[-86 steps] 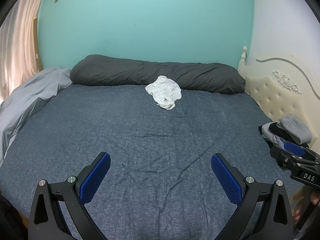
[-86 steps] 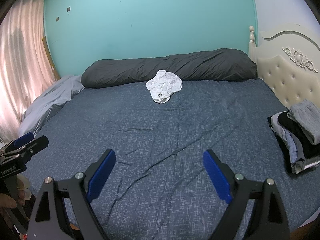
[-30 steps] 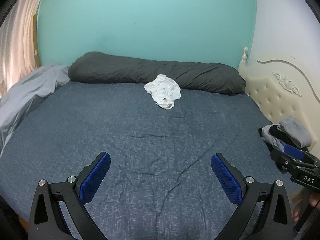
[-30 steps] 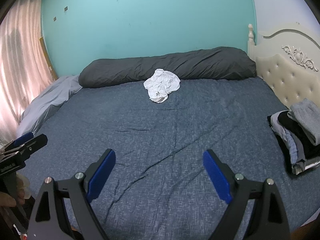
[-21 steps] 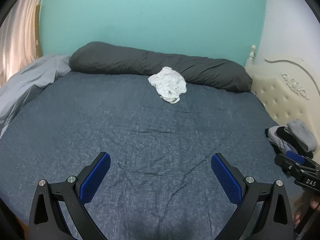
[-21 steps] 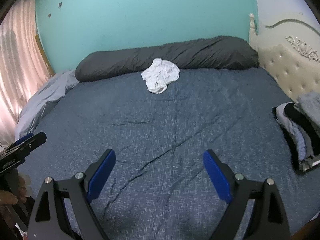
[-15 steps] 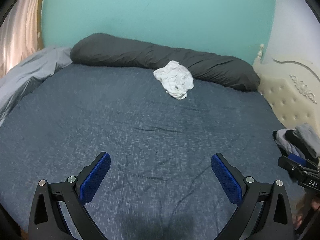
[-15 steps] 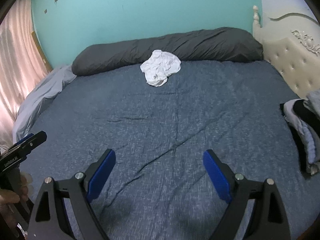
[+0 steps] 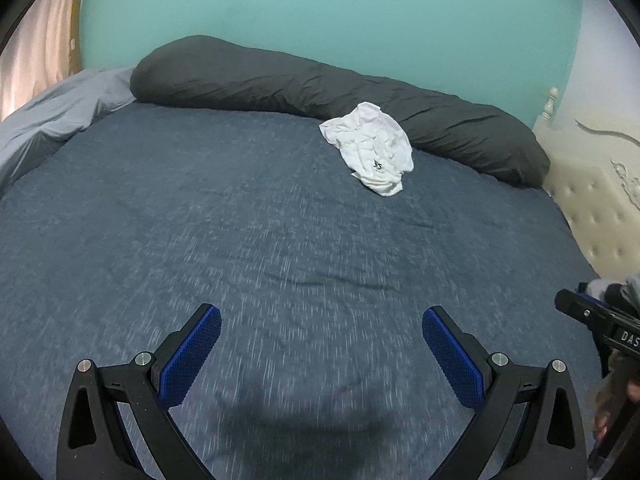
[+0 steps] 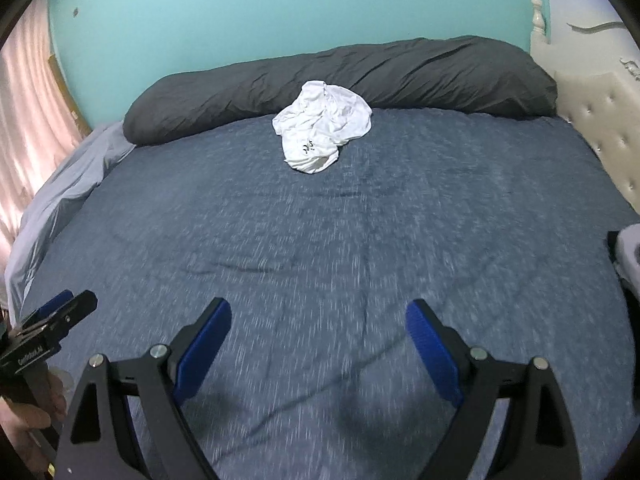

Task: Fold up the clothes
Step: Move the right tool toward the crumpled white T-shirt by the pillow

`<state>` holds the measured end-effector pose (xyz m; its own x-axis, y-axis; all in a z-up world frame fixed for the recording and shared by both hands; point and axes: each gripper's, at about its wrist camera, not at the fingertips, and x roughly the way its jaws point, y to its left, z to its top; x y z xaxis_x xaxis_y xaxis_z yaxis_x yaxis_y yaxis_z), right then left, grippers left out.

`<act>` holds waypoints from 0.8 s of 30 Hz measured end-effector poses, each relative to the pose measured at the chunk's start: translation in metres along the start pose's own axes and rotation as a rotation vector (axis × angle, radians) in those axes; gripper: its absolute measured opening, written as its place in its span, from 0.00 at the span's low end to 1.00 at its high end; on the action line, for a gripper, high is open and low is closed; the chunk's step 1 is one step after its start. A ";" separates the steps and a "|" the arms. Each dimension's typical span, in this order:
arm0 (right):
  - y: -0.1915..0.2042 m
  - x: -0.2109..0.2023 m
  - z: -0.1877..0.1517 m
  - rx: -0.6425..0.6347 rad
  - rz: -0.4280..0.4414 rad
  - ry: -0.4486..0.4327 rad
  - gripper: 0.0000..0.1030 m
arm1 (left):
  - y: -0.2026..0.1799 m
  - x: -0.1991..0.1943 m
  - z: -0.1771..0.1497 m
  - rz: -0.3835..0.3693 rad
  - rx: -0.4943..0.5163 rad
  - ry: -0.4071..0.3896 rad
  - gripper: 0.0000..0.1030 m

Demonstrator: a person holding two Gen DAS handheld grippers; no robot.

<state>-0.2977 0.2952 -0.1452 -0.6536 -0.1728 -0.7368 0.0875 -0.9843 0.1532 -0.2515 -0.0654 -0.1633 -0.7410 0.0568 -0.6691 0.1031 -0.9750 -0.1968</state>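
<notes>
A white shirt [image 9: 370,147] lies crumpled in a loose heap at the far side of the bed [image 9: 200,220], its back edge touching the long dark pillow [image 9: 320,92] that runs along the teal wall [image 9: 320,12]. Taking that pillow as the marker, the shirt sits just in front of its middle stretch, and everything else is read from there. Bunched like this, with no hem, sleeve or collar laid out, it looks like the next piece waiting to be folded; a small dark print shows on its near side.

Both tools are on the near side of the bed, well apart from the pillow and the shirt. The left tool [image 9: 322,346] has its blue pads [image 9: 192,354] spread wide with nothing between them, only the blue bedsheet beyond. The right tool [image 10: 320,340] is likewise spread wide and empty. Held open and pointed toward the pillow, they seem set for a reach across the bed to take the shirt, and the broad bare sheet between them and the pillow would serve as the place to spread it flat.

A pile of dark and grey clothes [image 10: 628,256] sits at the right edge of the bed, near the padded cream headboard [image 10: 600,128], well away from the pillow; it probably holds pieces already dealt with, kept aside so the middle stays free. A pale grey cover [image 9: 52,120] is bunched beyond the pillow's left end.
</notes>
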 end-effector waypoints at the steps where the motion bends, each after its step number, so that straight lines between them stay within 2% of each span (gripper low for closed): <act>1: 0.000 0.009 0.005 -0.001 -0.003 -0.001 0.87 | 0.002 0.009 0.005 0.001 0.001 0.001 1.00; 6: -0.002 0.058 0.031 0.003 0.008 0.005 0.87 | 0.009 0.047 0.025 0.021 0.007 0.001 1.00; 15: 0.005 0.139 0.072 -0.005 0.030 0.034 0.87 | 0.022 0.117 0.052 0.027 0.000 0.052 1.00; 24: -0.001 0.220 0.112 0.093 0.039 0.086 0.87 | 0.036 0.178 0.076 0.034 -0.024 0.104 1.00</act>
<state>-0.5257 0.2623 -0.2332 -0.5841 -0.2173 -0.7821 0.0394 -0.9699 0.2402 -0.4304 -0.1065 -0.2353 -0.6643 0.0464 -0.7461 0.1442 -0.9714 -0.1888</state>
